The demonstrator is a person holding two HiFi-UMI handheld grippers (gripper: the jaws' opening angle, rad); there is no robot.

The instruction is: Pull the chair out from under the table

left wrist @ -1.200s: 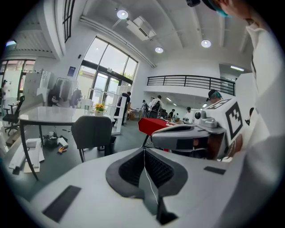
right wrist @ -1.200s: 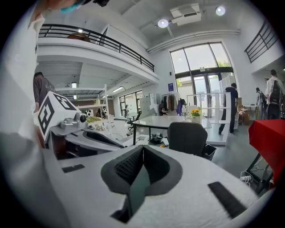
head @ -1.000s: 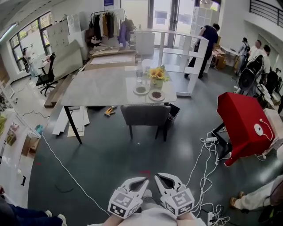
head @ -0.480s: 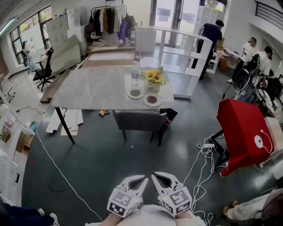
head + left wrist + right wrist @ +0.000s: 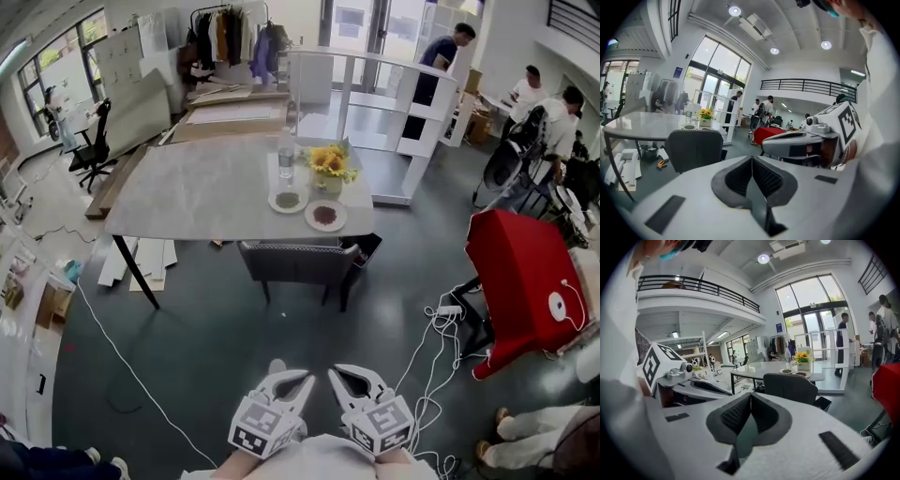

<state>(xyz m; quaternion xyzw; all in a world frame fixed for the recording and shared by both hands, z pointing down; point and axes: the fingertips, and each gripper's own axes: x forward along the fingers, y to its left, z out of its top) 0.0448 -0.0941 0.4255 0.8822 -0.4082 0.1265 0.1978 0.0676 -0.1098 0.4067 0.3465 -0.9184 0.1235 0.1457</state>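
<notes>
Left tool (image 5: 295, 380), right tool (image 5: 352, 378) pale grey (marker cubes (image 5: 262, 429)).

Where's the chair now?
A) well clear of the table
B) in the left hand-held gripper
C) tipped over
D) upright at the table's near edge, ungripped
D: the chair stands upright against the table edge; the left hand-held gripper and right hand-held gripper are shut, empty, well short of it.

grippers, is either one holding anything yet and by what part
Nothing is held. The left gripper and the right gripper are both shut and empty, well short of the chair, which stands tucked at the table.
</notes>
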